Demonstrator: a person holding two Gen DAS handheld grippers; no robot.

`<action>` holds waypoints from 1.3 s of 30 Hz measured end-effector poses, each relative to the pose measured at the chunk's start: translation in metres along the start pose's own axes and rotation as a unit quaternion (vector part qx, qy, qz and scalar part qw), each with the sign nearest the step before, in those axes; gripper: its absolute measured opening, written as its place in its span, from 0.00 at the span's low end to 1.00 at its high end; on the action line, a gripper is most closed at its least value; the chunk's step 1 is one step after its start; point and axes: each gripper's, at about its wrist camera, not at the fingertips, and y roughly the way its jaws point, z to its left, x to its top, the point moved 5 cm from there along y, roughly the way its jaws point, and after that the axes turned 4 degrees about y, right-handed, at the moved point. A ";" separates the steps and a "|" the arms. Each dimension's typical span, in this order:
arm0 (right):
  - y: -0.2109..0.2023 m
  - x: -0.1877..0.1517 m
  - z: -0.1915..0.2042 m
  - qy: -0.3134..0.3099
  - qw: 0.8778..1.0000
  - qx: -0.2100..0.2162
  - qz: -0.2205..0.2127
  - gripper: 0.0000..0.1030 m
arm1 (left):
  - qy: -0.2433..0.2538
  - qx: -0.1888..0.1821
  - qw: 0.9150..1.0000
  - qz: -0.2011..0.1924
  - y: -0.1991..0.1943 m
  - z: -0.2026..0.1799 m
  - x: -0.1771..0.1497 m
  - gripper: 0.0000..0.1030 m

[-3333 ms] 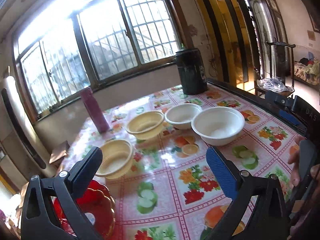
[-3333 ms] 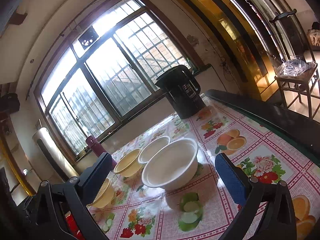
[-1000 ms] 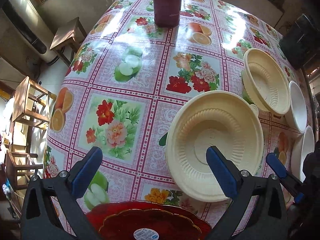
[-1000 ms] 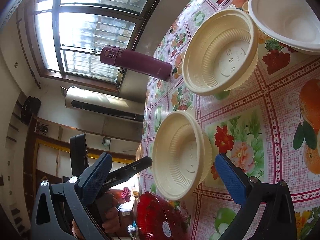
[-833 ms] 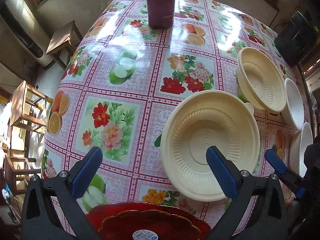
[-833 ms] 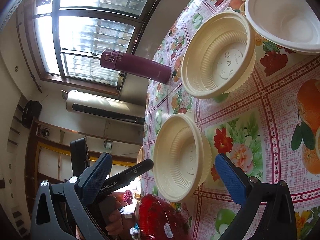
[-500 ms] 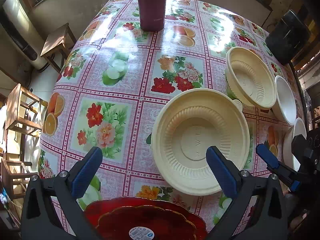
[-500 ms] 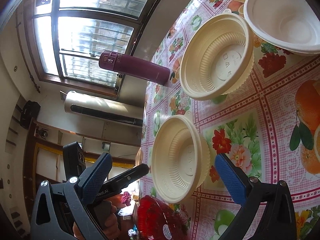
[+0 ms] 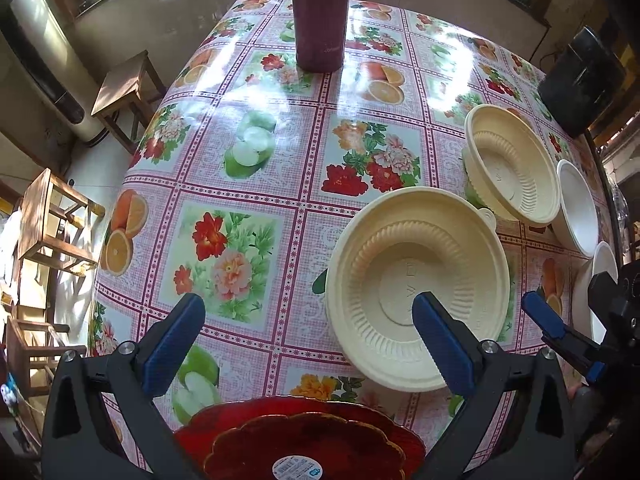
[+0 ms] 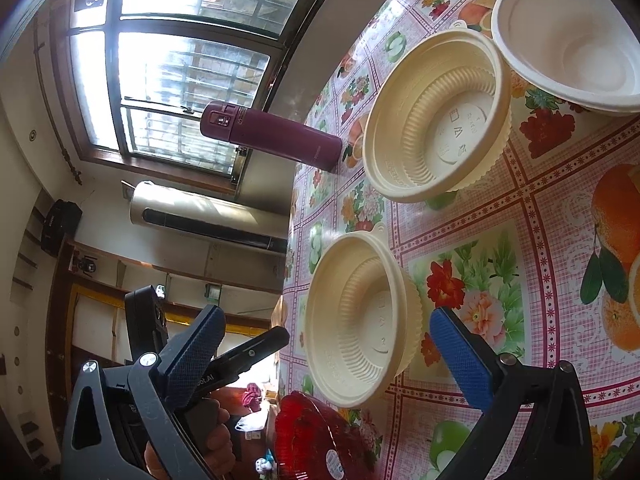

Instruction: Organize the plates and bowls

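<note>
A cream ribbed bowl (image 9: 416, 284) sits on the flowered tablecloth; it also shows in the right wrist view (image 10: 360, 316). A second cream bowl (image 9: 512, 168) (image 10: 440, 116) lies behind it, then a white bowl (image 9: 580, 208) (image 10: 568, 36) and another white bowl's rim (image 9: 604, 264). A red plate (image 9: 300, 440) (image 10: 308, 440) is nearest. My left gripper (image 9: 308, 332) is open and empty above the table, its right finger over the near cream bowl. My right gripper (image 10: 328, 344) is open and empty, its fingers on either side of that bowl.
A maroon flask (image 9: 320, 16) (image 10: 268, 136) stands at the table's far side. A black kettle (image 9: 580, 80) stands at the far right corner. Wooden stools (image 9: 124, 92) stand on the floor left of the table edge (image 9: 120, 184).
Both grippers dropped from a level view to looking down on the table. In the last second the left gripper has shifted so the near cream bowl slid rightward in view.
</note>
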 end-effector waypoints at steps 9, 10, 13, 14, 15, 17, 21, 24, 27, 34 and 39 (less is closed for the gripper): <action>0.017 -0.009 0.003 -0.022 0.999 -0.025 0.023 0.87 | -0.009 -0.058 0.998 -0.007 0.005 -0.003 -0.003 1.00; 0.019 -0.009 0.002 -0.023 0.999 -0.026 0.025 0.84 | -0.011 -0.066 0.998 -0.015 0.003 -0.004 -0.003 1.00; 0.021 -0.010 0.002 -0.031 0.999 -0.037 0.023 0.79 | -0.012 -0.074 0.997 -0.031 -0.001 -0.006 -0.001 0.95; 0.022 -0.011 0.002 -0.031 0.998 -0.039 0.023 0.79 | -0.010 -0.075 0.997 -0.030 0.001 -0.007 0.000 0.88; 0.023 -0.011 0.001 -0.030 0.998 -0.041 0.024 0.78 | -0.009 -0.076 0.997 -0.028 0.003 -0.007 0.000 0.85; 0.026 -0.011 0.001 -0.034 0.998 -0.051 0.024 0.74 | -0.010 -0.082 0.996 -0.018 0.011 -0.007 0.000 0.69; 0.029 -0.012 0.000 -0.046 0.997 -0.065 0.018 0.59 | -0.026 -0.103 0.994 0.001 0.024 -0.005 -0.002 0.48; 0.031 -0.012 -0.001 -0.046 0.996 -0.075 0.016 0.54 | -0.034 -0.105 0.994 0.004 0.029 -0.002 -0.002 0.47; 0.033 -0.011 -0.005 -0.054 0.994 -0.094 0.012 0.41 | -0.035 -0.112 0.993 0.005 0.030 -0.002 -0.002 0.37; 0.038 -0.011 -0.013 -0.058 0.990 -0.125 0.008 0.16 | -0.021 -0.110 0.994 0.002 0.029 -0.008 -0.003 0.23; 0.038 -0.010 -0.018 -0.059 0.989 -0.136 0.006 0.13 | -0.019 -0.094 0.995 0.007 0.032 -0.006 -0.004 0.10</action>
